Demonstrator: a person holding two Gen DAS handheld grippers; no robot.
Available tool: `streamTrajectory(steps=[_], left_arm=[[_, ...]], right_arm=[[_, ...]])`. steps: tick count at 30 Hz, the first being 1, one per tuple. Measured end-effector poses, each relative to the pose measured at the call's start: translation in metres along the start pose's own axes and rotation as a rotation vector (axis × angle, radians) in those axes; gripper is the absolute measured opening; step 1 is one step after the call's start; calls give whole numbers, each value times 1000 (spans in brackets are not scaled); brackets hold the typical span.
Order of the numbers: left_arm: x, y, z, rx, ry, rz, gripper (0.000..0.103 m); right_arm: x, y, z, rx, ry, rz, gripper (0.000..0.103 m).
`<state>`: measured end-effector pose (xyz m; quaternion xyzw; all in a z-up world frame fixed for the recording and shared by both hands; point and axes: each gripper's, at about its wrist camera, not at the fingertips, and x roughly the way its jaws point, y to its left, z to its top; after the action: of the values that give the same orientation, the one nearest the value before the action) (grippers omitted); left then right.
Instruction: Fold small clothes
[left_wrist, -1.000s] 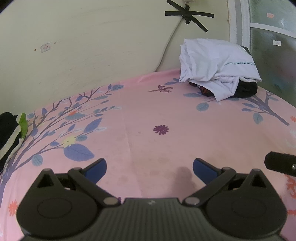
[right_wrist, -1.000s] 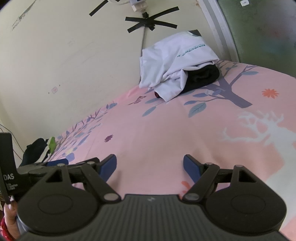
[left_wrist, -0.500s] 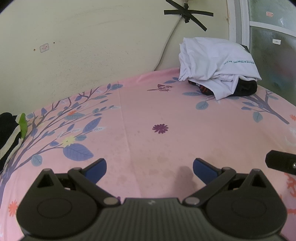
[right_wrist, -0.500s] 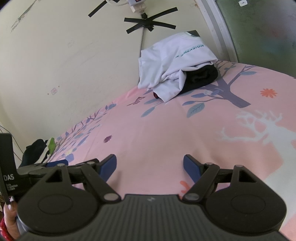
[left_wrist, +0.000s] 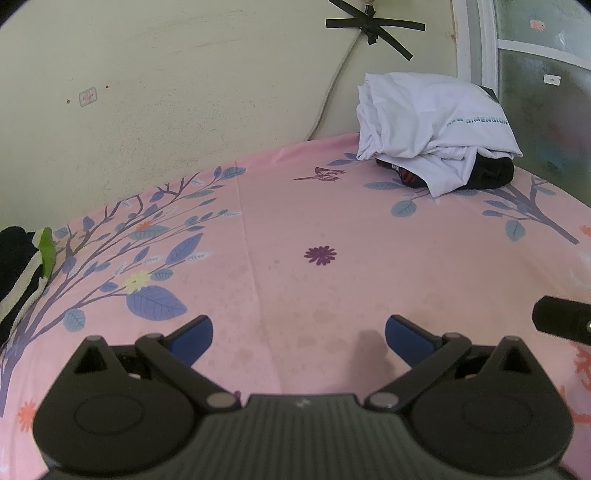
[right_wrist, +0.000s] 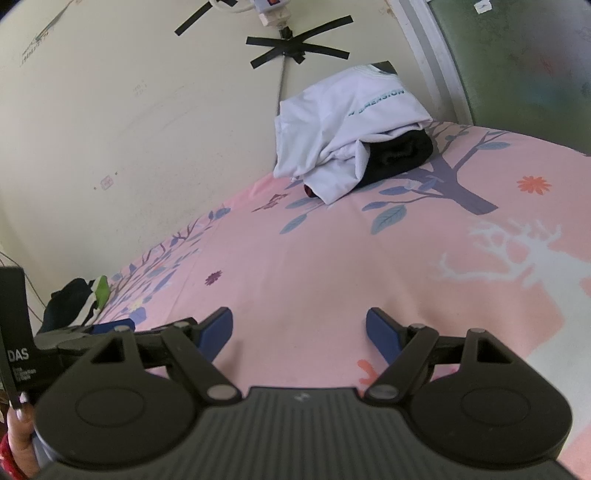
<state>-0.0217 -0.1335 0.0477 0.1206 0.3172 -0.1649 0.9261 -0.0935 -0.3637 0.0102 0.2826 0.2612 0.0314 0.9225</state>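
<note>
A heap of clothes lies at the far corner of the pink floral bed sheet (left_wrist: 280, 229) (right_wrist: 332, 258): a white T-shirt (left_wrist: 428, 122) (right_wrist: 340, 122) draped over a black garment (left_wrist: 491, 171) (right_wrist: 399, 151). My left gripper (left_wrist: 299, 338) hovers open over bare sheet, far short of the heap, nothing between its blue pads. My right gripper (right_wrist: 300, 334) is open too, with only sheet between its fingers. At the left edge of the right wrist view the left gripper (right_wrist: 110, 328) shows from the side.
A black, white and green garment (left_wrist: 22, 266) (right_wrist: 74, 299) lies at the sheet's left edge. A cream wall (left_wrist: 166, 92) with taped cables runs behind the bed, and a frosted window (left_wrist: 546, 85) stands at the right. A hand (right_wrist: 16, 432) holds the left gripper.
</note>
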Motion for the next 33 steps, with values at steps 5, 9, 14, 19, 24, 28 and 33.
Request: streamTrajectory(steps=[5, 9, 14, 19, 24, 28, 33], left_arm=[[0, 1, 0, 8, 0, -1, 103], [0, 1, 0, 10, 0, -1, 103], [-1, 0, 0, 22, -1, 0, 103], [0, 0, 0, 24, 0, 2, 103], [0, -1, -1, 30, 1, 8, 103], [0, -1, -1, 35, -1, 9, 103], [0, -2, -1, 42, -3, 11, 103]], right_arm=[[0, 0, 0, 0, 0, 0, 73], [0, 0, 0, 0, 0, 0, 73], [0, -1, 0, 0, 0, 1, 73], [-1, -2, 1, 2, -4, -5, 73], [-3, -1, 0, 5, -11, -11, 73], [-3, 0, 0, 6, -9, -10, 73], [-2, -1, 1, 5, -9, -10, 73]])
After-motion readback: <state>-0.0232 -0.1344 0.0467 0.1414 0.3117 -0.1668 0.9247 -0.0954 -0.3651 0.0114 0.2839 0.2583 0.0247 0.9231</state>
